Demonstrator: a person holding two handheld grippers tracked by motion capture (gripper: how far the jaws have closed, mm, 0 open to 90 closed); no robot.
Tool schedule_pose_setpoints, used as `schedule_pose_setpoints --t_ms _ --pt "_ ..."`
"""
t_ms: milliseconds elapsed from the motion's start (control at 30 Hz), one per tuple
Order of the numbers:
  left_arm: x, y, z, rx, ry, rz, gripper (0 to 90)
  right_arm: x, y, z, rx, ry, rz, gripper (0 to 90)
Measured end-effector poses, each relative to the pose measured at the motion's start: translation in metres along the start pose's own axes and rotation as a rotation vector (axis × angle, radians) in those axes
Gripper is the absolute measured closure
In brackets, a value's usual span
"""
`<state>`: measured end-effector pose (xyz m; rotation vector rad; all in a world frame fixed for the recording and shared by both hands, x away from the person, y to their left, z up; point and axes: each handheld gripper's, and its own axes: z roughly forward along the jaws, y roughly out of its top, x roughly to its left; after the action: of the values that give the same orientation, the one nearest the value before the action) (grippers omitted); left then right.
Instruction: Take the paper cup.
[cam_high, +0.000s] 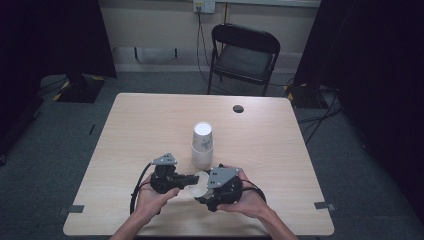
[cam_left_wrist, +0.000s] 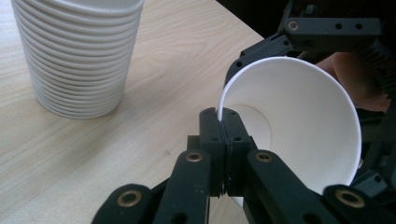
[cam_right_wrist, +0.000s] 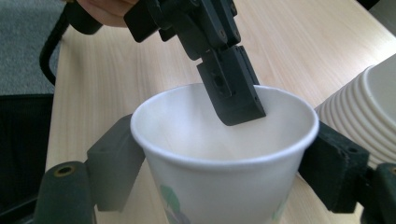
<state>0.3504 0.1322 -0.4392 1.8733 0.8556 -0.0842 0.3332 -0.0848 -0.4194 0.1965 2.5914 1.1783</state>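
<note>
one paper cup (cam_right_wrist: 224, 177), light & thin-walled so crushable: left gripper (cam_left_wrist: 224, 135) pinches its rim tight, right gripper (cam_right_wrist: 224, 163) jaws wide round the body, pads barely off; best hold is rim.

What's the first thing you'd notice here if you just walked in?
A single white paper cup passing between two black tongs near the table's front edge. The left tongs pinch its rim, while the right tongs flank its sides. Just behind stands a tall stack of cups.
</note>
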Motion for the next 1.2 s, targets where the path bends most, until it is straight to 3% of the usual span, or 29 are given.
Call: schedule_pose_setpoints --t_ms 567,800,1000,1133,1200 --pt "-0.005 0.005 -0.003 -0.004 0.005 0.031 89.5 0.006 0.006 -0.002 0.007 -0.044 -0.037 24.4" --pt "-0.003 0.007 -0.007 -0.034 -0.004 0.055 86.3 0.002 0.003 -0.006 -0.037 -0.029 0.003 28.6" --pt "-0.002 0.006 -0.008 -0.053 -0.015 0.049 82.9 0.002 0.000 -0.006 -0.036 -0.030 0.022 28.9" --pt "-0.002 0.007 -0.013 -0.090 -0.016 0.050 75.2 -0.002 -0.003 -0.007 -0.033 -0.038 0.041 28.9" --pt "-0.001 0.006 -0.015 -0.085 0.000 0.051 73.4 -0.004 -0.006 -0.007 -0.032 -0.038 0.054 28.7"
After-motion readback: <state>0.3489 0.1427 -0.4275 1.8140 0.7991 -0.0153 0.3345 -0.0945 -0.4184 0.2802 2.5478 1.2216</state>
